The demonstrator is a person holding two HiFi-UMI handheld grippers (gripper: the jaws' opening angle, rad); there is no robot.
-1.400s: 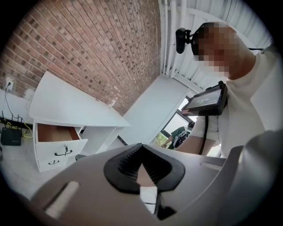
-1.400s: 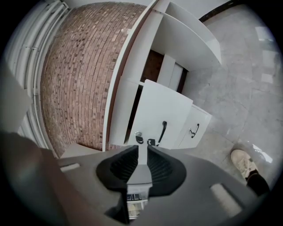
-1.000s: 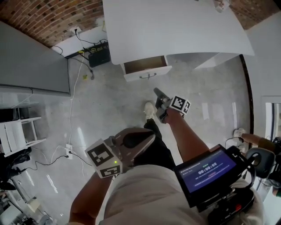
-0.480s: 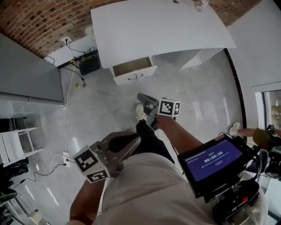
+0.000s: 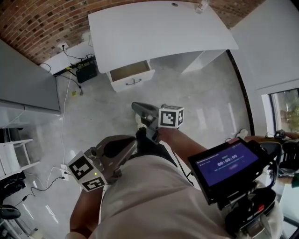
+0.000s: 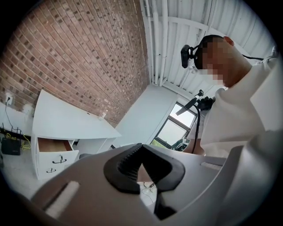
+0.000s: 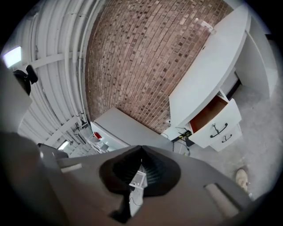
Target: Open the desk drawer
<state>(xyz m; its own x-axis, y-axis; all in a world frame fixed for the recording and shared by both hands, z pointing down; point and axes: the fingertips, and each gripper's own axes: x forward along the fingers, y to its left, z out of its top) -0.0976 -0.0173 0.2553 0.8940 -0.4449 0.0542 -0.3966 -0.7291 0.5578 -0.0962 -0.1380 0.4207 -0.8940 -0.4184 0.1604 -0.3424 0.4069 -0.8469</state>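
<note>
The white desk [image 5: 159,32] stands against the brick wall at the top of the head view. Its top drawer [image 5: 130,74] is pulled out, brown inside, with a dark handle [image 5: 132,82] on the white front. The same open drawer [image 6: 54,148] shows at the lower left of the left gripper view, and the drawer [image 7: 217,115] sits at the right of the right gripper view. Both grippers hang well back from the desk, above the floor. My left gripper [image 5: 132,143] is shut and holds nothing. My right gripper [image 5: 136,107] is also shut and empty, pointing toward the drawer.
A black box [image 5: 86,72] with cables lies on the floor left of the desk. A grey cabinet [image 5: 25,79] stands at the left, with a white rack [image 5: 16,151] below it. A small bottle [image 5: 202,6] stands on the desk. A screen [image 5: 229,165] is mounted at my lower right.
The desk and open drawer have slid left and up in the head view. Both grippers have drifted left with them, still shut. The drawer stays pulled out.
</note>
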